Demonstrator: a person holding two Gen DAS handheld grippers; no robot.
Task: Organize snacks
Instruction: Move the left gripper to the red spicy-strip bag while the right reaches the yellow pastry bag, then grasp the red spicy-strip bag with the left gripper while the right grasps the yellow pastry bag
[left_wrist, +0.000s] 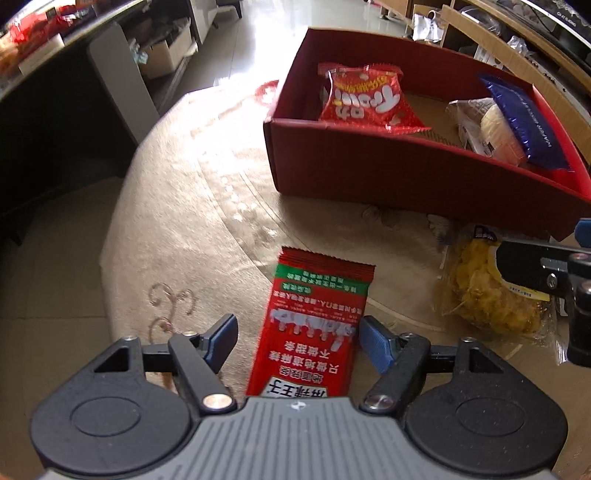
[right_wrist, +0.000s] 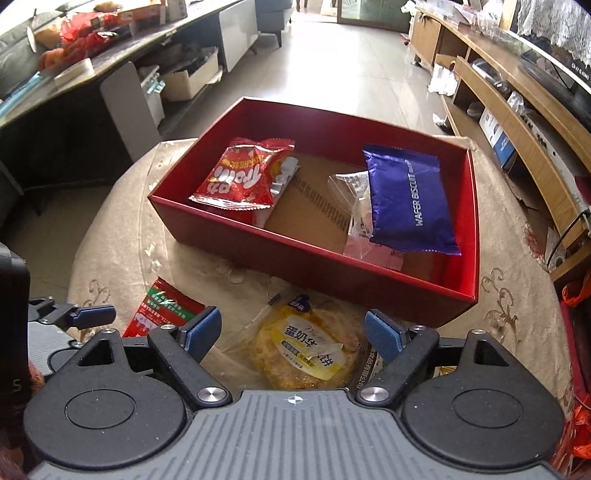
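1. We find the red box (right_wrist: 303, 254) standing on the round table (left_wrist: 177, 206). It already contains a red snack bag (right_wrist: 240, 177), a blue wafer biscuit pack (right_wrist: 410, 199) and a clear-wrapped item (right_wrist: 354, 206) partly under the blue pack.
2. Two snacks lie on the table outside the box, on its near side: a red sachet (left_wrist: 314, 325) and a clear-wrapped yellow pastry (right_wrist: 306, 350).
3. The left gripper (left_wrist: 297, 341) has its jaws spread wide, one on each side of the red sachet. The right pad appears at or near the sachet's edge; the left pad stands apart from it. Nothing is held.
4. The right gripper (right_wrist: 293, 332) is likewise spread wide over the pastry, with a pad on each side and no grip taken.
5. We judge the sachet light, thin and floppy, with slick film. Take it across its width near the middle; pinching an end seal would let the rest droop.
6. We judge the pastry soft, crumbly and loosely bagged. Close gently across its body; hard pressure may crush it, and gripping loose film alone may let it slip.
7. We judge the box roomy enough in its bare centre for both.
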